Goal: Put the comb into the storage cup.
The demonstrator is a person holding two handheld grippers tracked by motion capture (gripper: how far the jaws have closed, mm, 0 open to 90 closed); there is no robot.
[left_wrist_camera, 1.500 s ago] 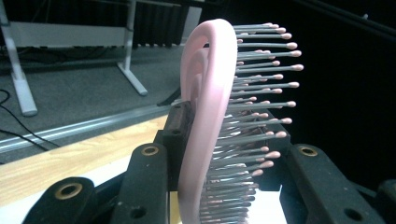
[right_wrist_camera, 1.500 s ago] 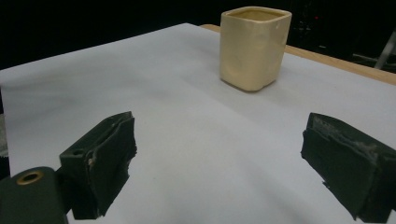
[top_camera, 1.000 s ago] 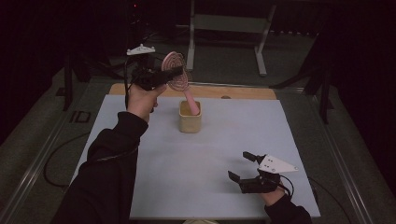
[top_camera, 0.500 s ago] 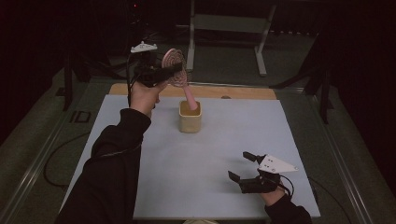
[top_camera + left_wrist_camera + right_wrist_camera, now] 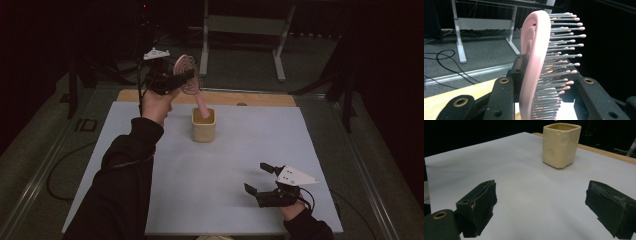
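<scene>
A pink hairbrush [image 5: 187, 75] with metal bristles hangs at the back of the table, its head clamped in my left gripper [image 5: 182, 80]. The handle slants down to the mouth of a cream cup [image 5: 203, 127]; I cannot tell if it touches inside. In the left gripper view the brush head [image 5: 534, 62] stands edge-on between the black jaws, with my left gripper [image 5: 541, 82] shut on it. My right gripper [image 5: 255, 177] rests open on the white mat near the front right. Its view shows the right gripper [image 5: 544, 207] with nothing between its pads and the cup [image 5: 561, 143] ahead.
A white mat [image 5: 250, 150] covers the table, and a wooden strip [image 5: 260, 99] shows along the far edge. Behind the table stands a metal frame [image 5: 240, 25] on a dark floor. A cable [image 5: 55, 175] trails off to the left.
The left hand with the brush has shifted only slightly above the cup. The right gripper has stayed where it was.
</scene>
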